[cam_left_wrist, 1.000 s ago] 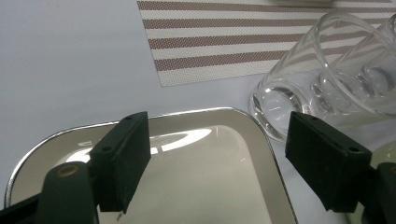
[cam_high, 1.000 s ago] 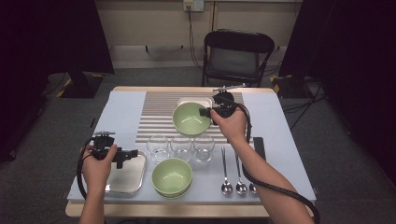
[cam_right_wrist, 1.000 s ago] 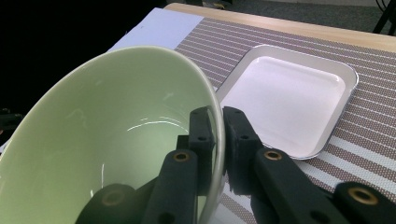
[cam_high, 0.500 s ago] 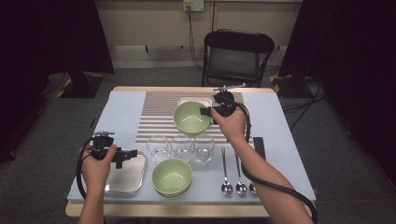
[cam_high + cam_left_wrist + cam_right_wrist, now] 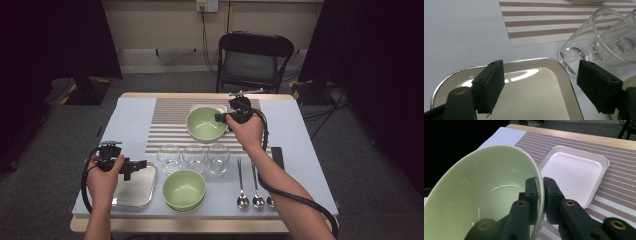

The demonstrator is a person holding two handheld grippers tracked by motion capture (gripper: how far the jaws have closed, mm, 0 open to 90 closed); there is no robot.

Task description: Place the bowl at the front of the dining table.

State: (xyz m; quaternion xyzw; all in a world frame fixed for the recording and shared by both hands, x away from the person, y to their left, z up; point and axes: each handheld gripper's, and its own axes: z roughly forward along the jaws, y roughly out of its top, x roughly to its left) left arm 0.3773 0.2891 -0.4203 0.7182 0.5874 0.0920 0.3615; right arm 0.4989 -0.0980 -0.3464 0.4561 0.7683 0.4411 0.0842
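step: carrying pale green ceramic bowl point(image 5: 481, 195) | right tongs point(image 5: 540, 192) clamp its rim, lifted over white rectangular tray point(image 5: 574, 173) | left tongs point(image 5: 540, 85) gape empty | next: I lower it level.

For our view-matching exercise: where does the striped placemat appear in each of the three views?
High view: striped placemat at table centre, far half, beneath the green bowl.
Left gripper view: along the top, beyond the glasses.
Right gripper view: right side, under the white tray.
Shared landmark: pale table cover bordering it.
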